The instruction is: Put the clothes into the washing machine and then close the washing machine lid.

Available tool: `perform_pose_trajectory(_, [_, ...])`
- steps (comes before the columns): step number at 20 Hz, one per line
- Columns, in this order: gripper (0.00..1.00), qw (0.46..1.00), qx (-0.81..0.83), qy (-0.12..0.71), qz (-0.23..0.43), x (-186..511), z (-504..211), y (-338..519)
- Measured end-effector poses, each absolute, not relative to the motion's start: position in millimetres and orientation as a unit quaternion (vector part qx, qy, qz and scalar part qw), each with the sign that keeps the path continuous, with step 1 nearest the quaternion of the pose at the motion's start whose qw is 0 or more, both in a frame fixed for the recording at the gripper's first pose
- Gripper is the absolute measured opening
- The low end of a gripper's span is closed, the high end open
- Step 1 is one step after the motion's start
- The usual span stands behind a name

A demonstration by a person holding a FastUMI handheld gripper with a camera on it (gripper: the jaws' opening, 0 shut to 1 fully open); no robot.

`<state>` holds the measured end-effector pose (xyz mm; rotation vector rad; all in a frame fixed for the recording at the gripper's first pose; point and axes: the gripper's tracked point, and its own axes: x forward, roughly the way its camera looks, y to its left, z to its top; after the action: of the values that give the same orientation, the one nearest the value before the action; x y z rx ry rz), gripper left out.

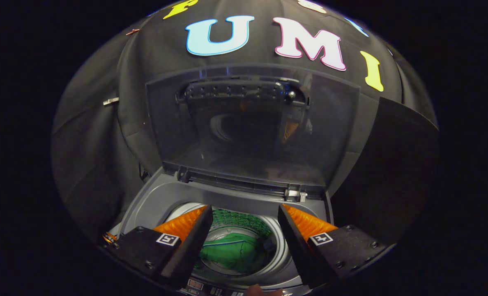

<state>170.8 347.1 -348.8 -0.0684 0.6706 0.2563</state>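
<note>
gripper (244, 238): fingers spread wide, holding nothing | green garment (231, 250): down in the drum, below and between the tips, so the clothes part looks done | washing machine lid (252, 127): stands upright beyond and above the tips, hinge line running crosswise just ahead, so next is probably reaching up over its top edge to pull it down

No legible text on the washing machine (162, 197) panel.
</note>
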Motion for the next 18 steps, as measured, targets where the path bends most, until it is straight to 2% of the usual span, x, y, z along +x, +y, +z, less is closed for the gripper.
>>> perform_pose_trajectory(8, [0.99, 0.950, -0.028, 0.281, 0.132, 147, -288, 321])
perform_pose_trajectory(18, [0.99, 0.978, -0.021, 0.159, 0.137, 114, -154, 280])
